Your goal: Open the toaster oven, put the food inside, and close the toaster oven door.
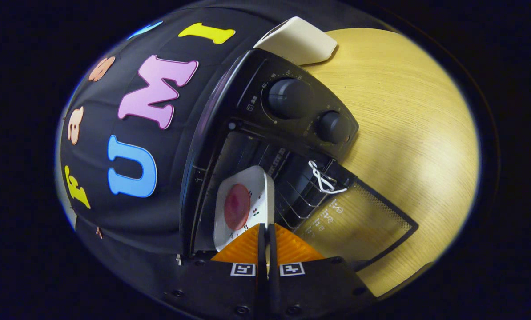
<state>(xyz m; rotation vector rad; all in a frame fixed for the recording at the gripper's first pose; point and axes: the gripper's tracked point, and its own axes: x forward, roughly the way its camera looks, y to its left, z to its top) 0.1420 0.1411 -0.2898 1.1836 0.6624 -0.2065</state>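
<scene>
The view is rolled to one side, so the black toaster oven [247, 146] appears tilted on the light wooden table [403, 133]. Farthest left of the task's things, a white rectangular plate [256, 186] sits in the oven's open cavity, and on it lies a round reddish slice of food [237, 206]. The gripper [267, 238] has its two fingers drawn tight together on the plate's near edge, so the plate is pinched between them just ahead of the tips. Next along, a wire rack [299, 198] shows inside the cavity beside the plate. Above it sits the oven's control panel with a large knob [288, 98] and a smaller knob [334, 126]. A loop of white cord [323, 178] hangs at the door's hinge corner. The glass door [359, 222] is swung fully open and lies out over the table. Beyond the oven, a cream-coloured flat object [299, 42] rests at the table's far edge.
</scene>
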